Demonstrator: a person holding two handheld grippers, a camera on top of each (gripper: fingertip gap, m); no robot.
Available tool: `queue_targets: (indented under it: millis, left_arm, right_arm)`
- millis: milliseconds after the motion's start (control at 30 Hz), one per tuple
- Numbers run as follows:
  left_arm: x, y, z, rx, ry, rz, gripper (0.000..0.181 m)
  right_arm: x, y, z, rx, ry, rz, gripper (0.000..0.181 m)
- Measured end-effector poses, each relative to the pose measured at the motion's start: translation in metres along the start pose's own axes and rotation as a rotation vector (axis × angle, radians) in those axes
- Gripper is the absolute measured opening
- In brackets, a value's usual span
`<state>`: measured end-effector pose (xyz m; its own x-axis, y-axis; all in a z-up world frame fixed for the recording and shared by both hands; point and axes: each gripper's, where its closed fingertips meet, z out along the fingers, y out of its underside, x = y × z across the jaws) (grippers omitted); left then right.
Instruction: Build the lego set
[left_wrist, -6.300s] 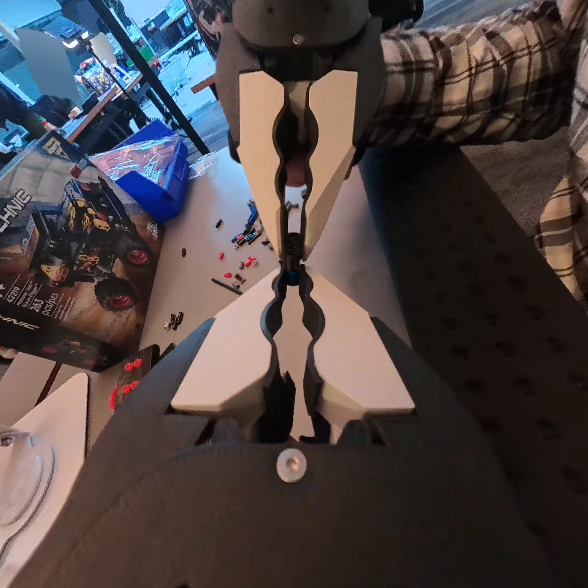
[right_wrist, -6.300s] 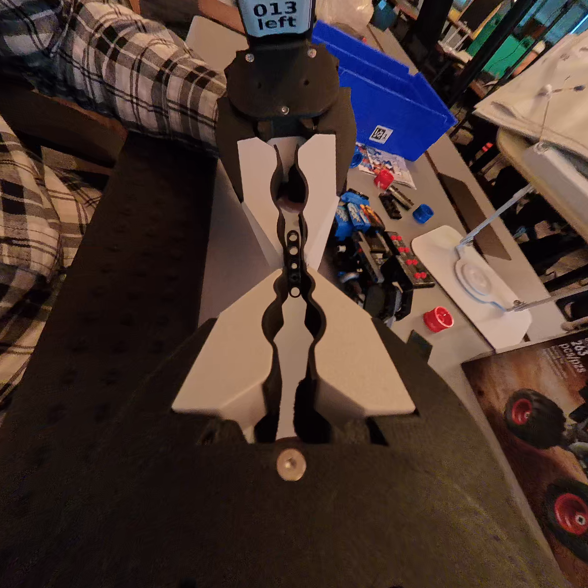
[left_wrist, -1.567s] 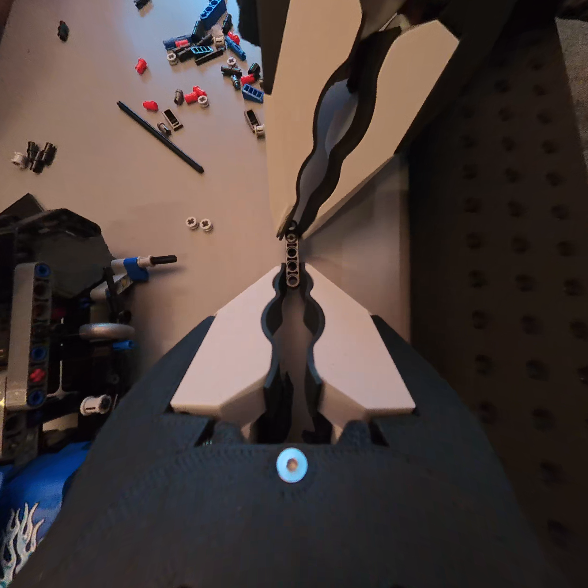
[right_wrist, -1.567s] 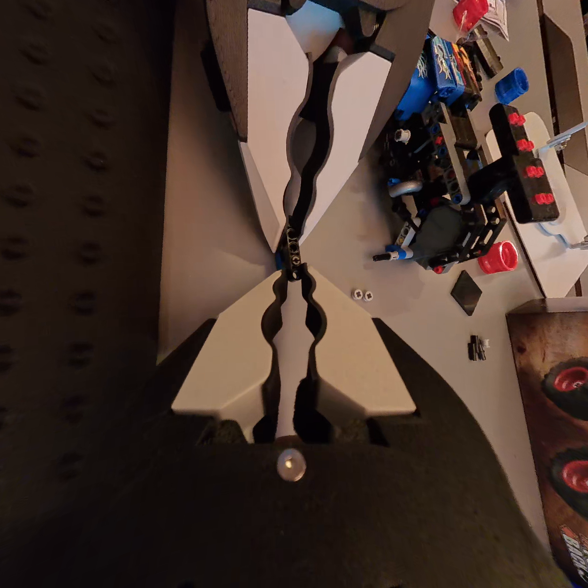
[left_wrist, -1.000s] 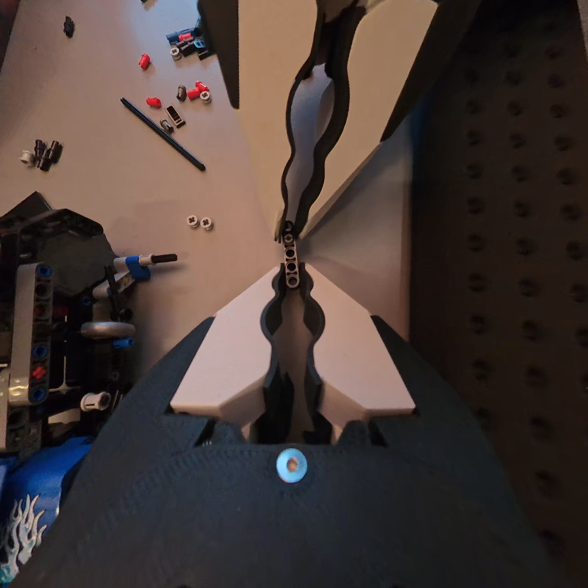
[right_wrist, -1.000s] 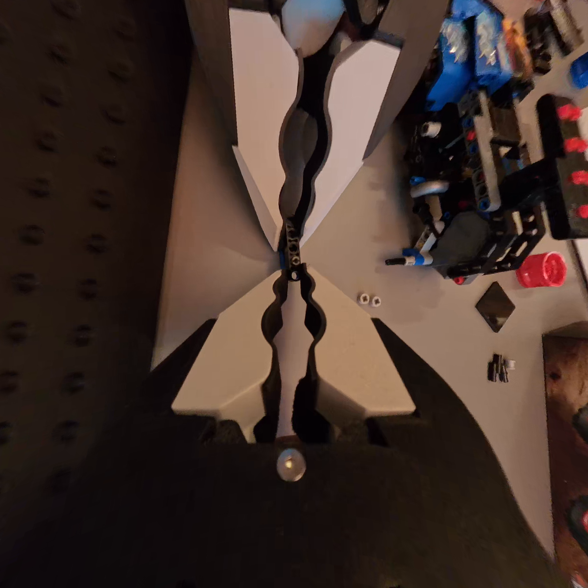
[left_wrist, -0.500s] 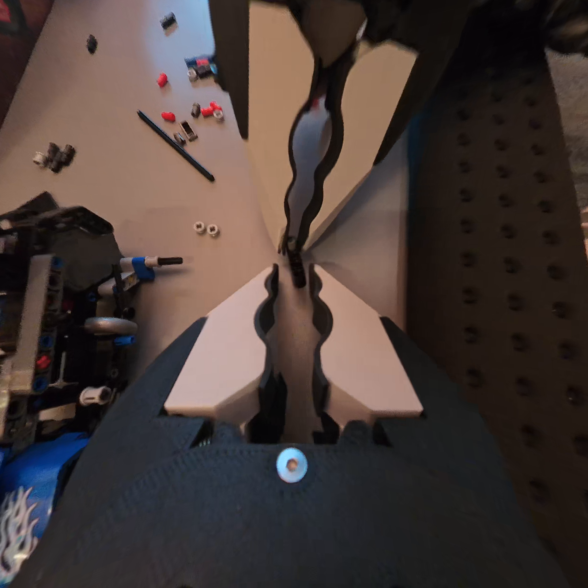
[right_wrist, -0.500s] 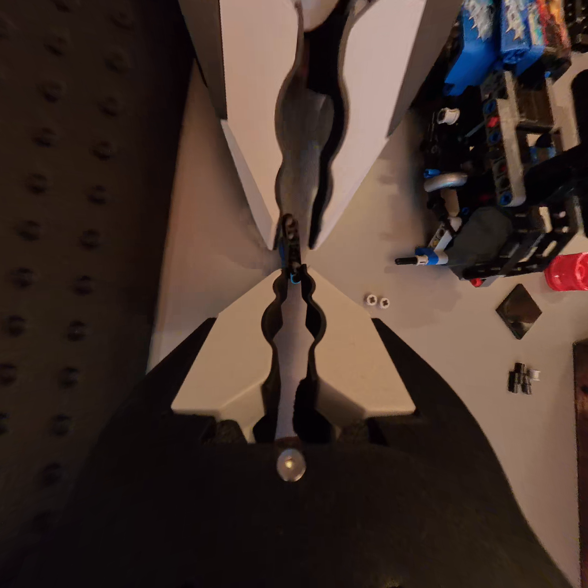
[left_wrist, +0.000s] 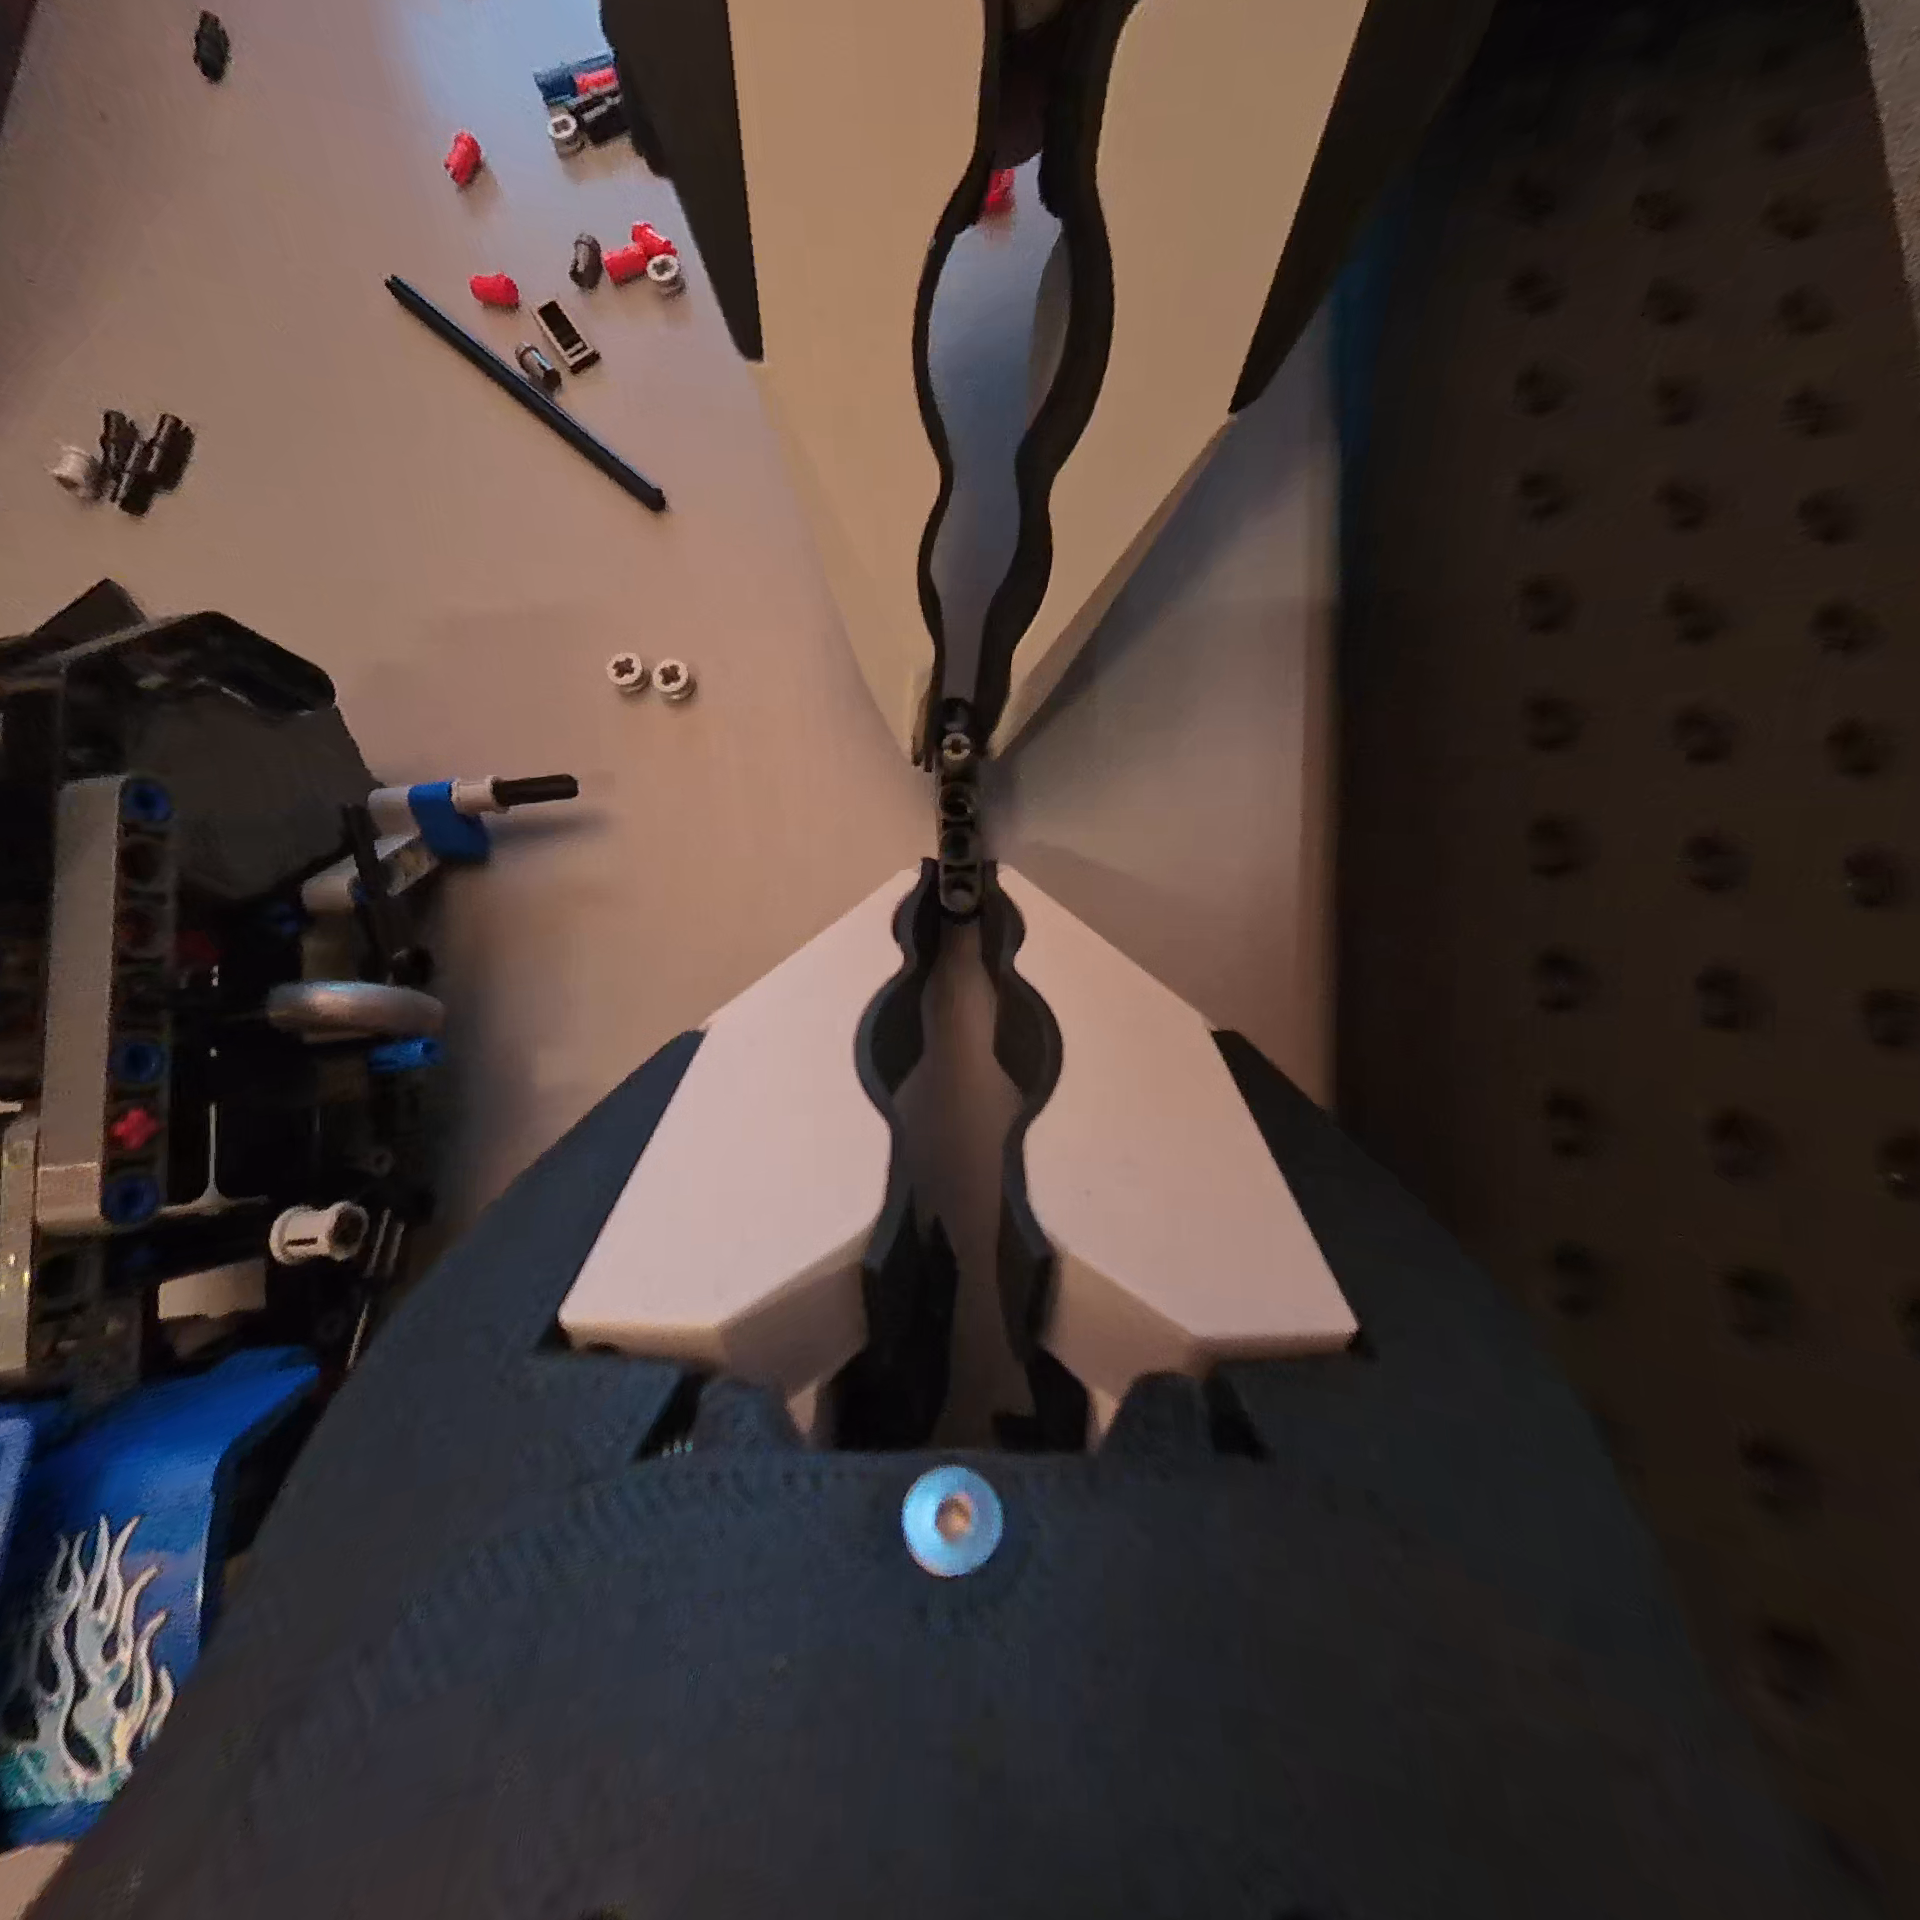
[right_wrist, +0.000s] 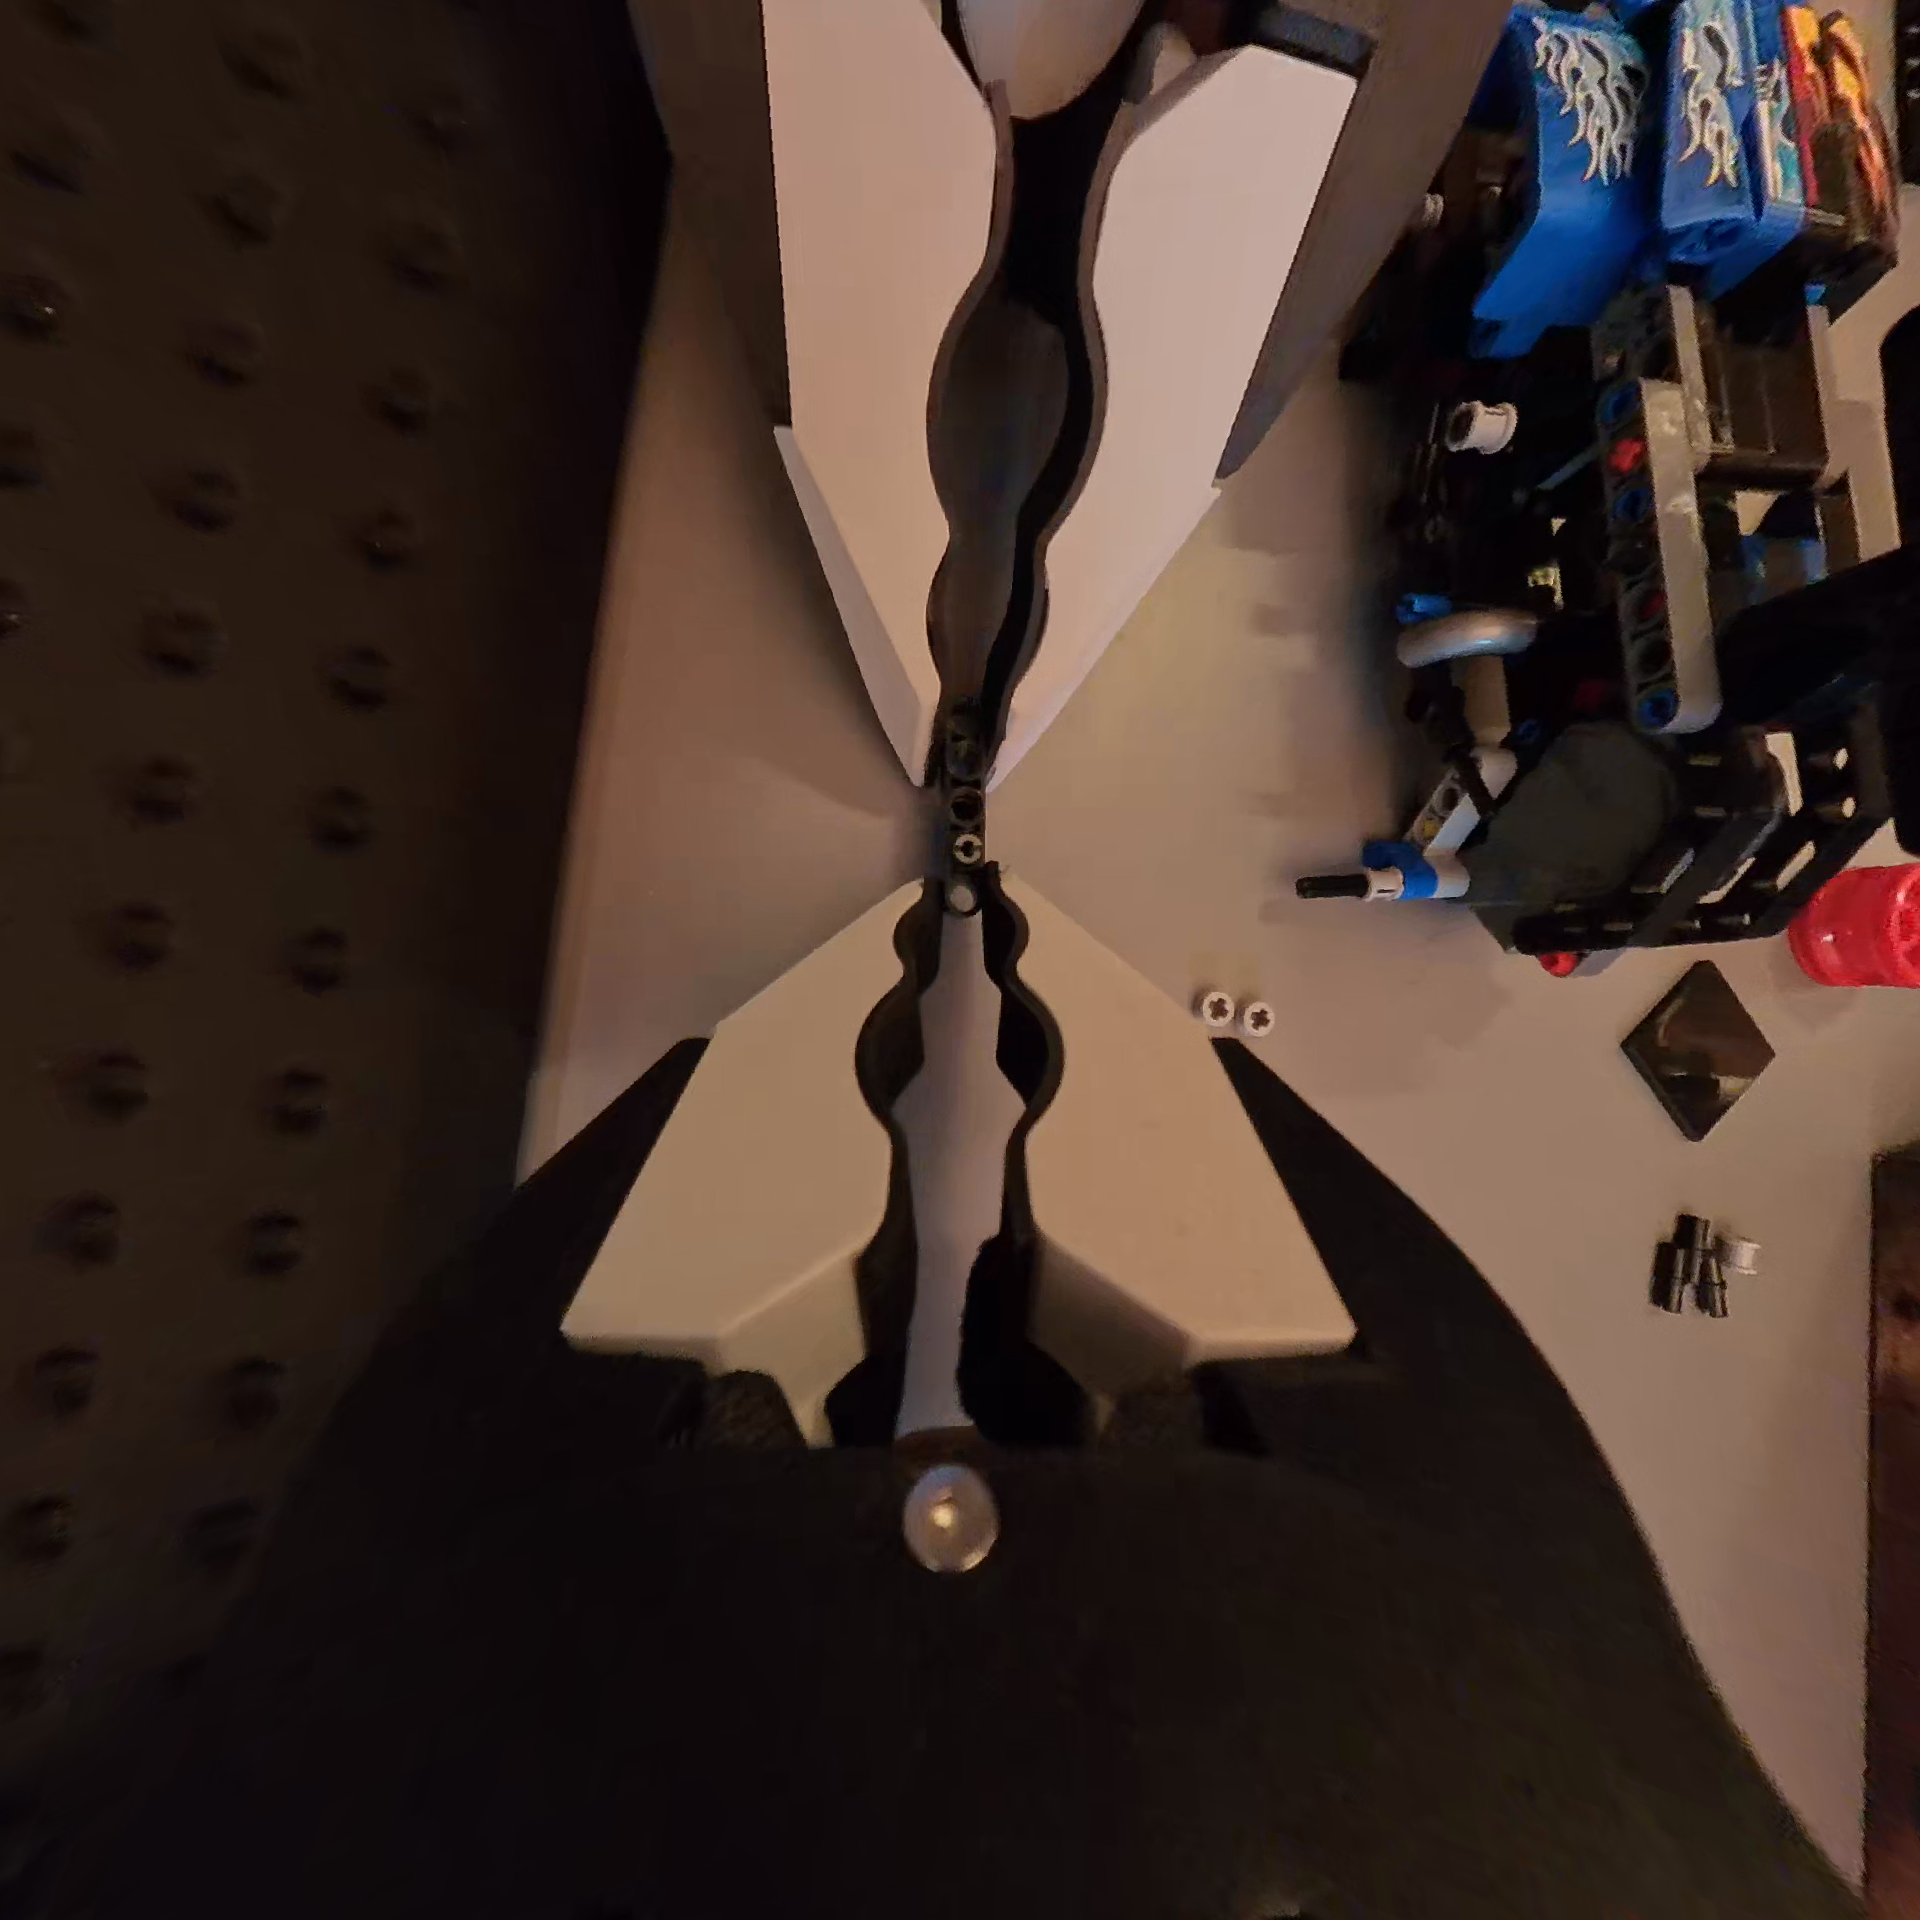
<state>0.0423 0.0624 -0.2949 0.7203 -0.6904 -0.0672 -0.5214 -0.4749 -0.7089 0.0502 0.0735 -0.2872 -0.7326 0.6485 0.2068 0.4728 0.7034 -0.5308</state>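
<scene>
A short black lego beam (left_wrist: 957, 805) with a row of holes is held above the grey table (left_wrist: 416, 582), between my two grippers, which meet tip to tip. My left gripper (left_wrist: 958, 896) is shut on its near end. My right gripper (left_wrist: 956, 727) comes in from the top and is shut on the far end. In the right wrist view the beam (right_wrist: 962, 810) runs from my right gripper (right_wrist: 961, 896) up to my left gripper (right_wrist: 961, 750). The partly built truck (left_wrist: 156, 987) lies at the left; it also shows in the right wrist view (right_wrist: 1662, 623).
Two small grey bushes (left_wrist: 649, 675) lie near the grippers. A long black axle (left_wrist: 520, 395), red pins (left_wrist: 634, 255) and black connectors (left_wrist: 135, 462) are scattered beyond. A red hub (right_wrist: 1860, 925) and a black tile (right_wrist: 1696, 1049) lie by the truck. A dark studded mat (left_wrist: 1662, 831) borders the table. Both grippers' tips are close together, under 4 cm apart.
Half a second ago my left gripper was open, with the beam held only by my right gripper. The left one has shut on the beam's near end again.
</scene>
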Motion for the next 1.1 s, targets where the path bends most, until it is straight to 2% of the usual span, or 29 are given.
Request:
queue_targets:
  millis: [267, 567, 633, 700, 800, 1033, 1100]
  left_arm:
    - [0.001, -0.001, 0.001, -0.028, 0.005, -0.022, 0.006]
    - [-0.001, 0.0, -0.001, 0.004, 0.01, -0.025, 0.006]
    - [-0.002, -0.008, -0.004, 0.045, 0.009, -0.032, 0.015]
    - [-0.004, -0.01, -0.007, 0.053, -0.004, -0.017, 0.007]
    - [-0.001, -0.004, -0.001, 0.011, -0.009, 0.024, 0.006]
    - [-0.006, -0.003, 0.0, 0.038, 0.022, -0.053, 0.006]
    - [-0.008, -0.005, -0.002, 0.059, 0.034, -0.084, 0.006]
  right_arm:
    - [0.0, 0.006, 0.004, -0.076, -0.049, -0.009, 0.005]
    - [-0.001, 0.003, 0.005, 0.0, -0.033, 0.044, 0.005]
    - [-0.002, 0.004, 0.005, 0.001, -0.038, 0.047, 0.005]
    - [0.001, 0.004, 0.003, 0.017, -0.034, 0.063, 0.005]
    - [0.0, 0.001, -0.002, 0.072, -0.059, 0.093, 0.006]
    - [0.012, 0.011, -0.003, 0.085, -0.044, 0.175, 0.019]
    - [0.015, 0.006, -0.01, 0.142, -0.048, 0.209, 0.019]
